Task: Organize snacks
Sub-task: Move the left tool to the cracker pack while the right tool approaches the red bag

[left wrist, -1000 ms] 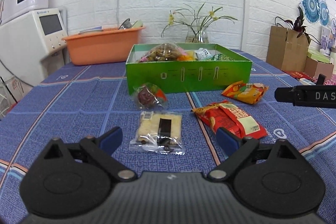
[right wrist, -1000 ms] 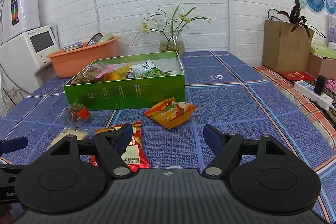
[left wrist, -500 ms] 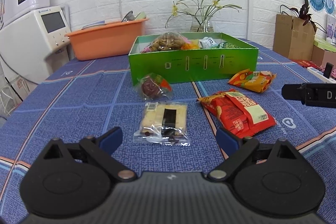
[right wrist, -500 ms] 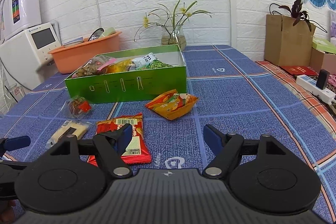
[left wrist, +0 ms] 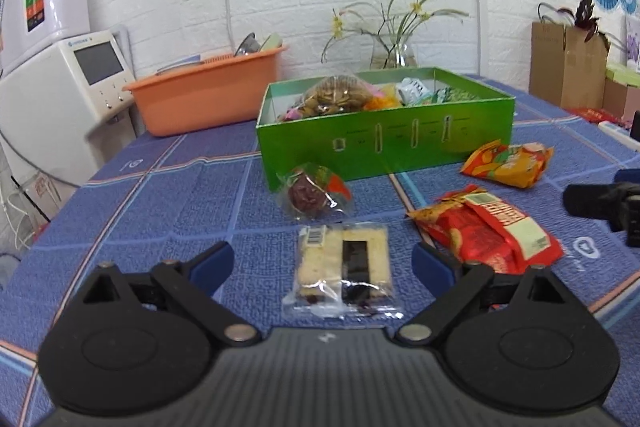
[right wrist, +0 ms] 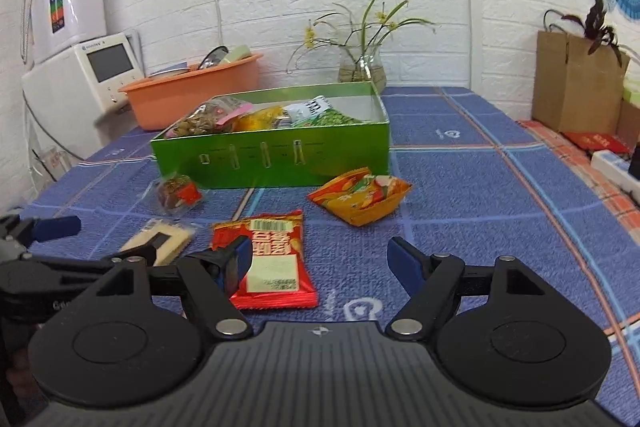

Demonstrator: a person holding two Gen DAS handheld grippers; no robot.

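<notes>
A green box (left wrist: 384, 143) (right wrist: 276, 159) holding several snack bags stands on the blue tablecloth. In front of it lie a clear pack of dark candy (left wrist: 312, 191) (right wrist: 176, 193), a clear cracker pack (left wrist: 344, 267) (right wrist: 158, 241), a red bag (left wrist: 488, 231) (right wrist: 272, 259) and an orange bag (left wrist: 508, 163) (right wrist: 360, 195). My left gripper (left wrist: 322, 263) is open, with the cracker pack between its fingers. My right gripper (right wrist: 320, 259) is open and empty, its left finger over the red bag's edge.
An orange basin (left wrist: 208, 99) and a white appliance (left wrist: 56, 87) stand at the back left. A vase of flowers (left wrist: 392, 51) is behind the box. Brown paper bags (right wrist: 576, 83) and a power strip (right wrist: 616, 171) are at the right.
Both grippers have moved forward and lower toward the snacks. The cracker pack now lies between the left fingers, and the red bag is nearer the right gripper.
</notes>
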